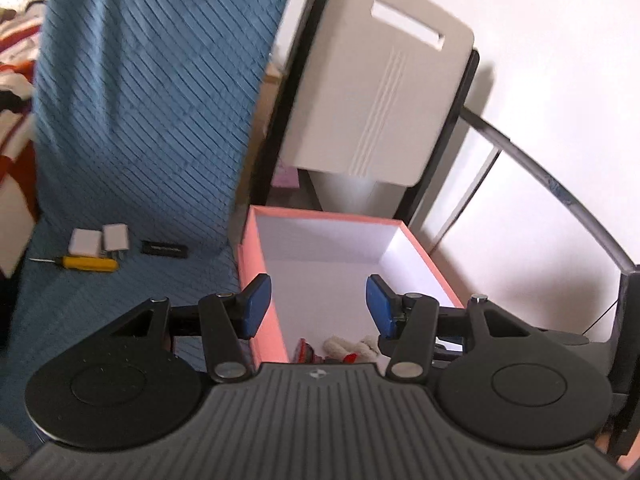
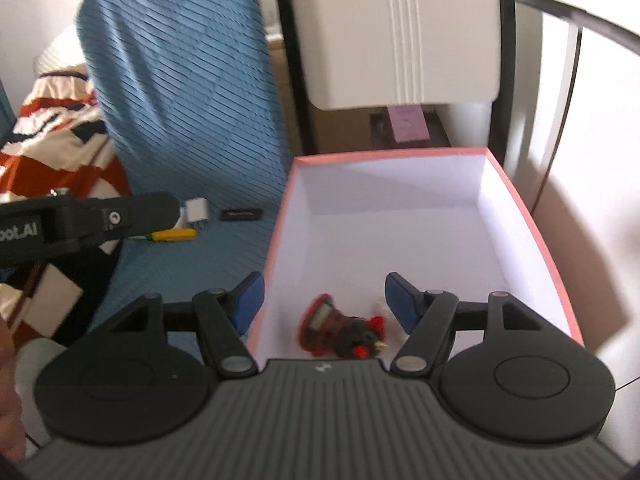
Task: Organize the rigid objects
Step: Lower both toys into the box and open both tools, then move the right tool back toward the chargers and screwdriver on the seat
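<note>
Both jaws are spread and hold nothing (toy (image 2: pixel 344 332) sits in box (image 2: pixel 532 236)). Next: grab the yellow tool (image 1: pixel 90 263).

A blue ribbed cover (image 1: pixel 140 112) drapes over a seat and runs up its backrest. Beside it stands a white chair back (image 1: pixel 376 92) with a slot handle near the top, set in a black frame (image 1: pixel 280 112). Off to the far side lies a rumpled orange, white and dark patterned cloth (image 2: pixel 52 140), and a small pink card (image 2: pixel 408 122) shows below the white chair back.
</note>
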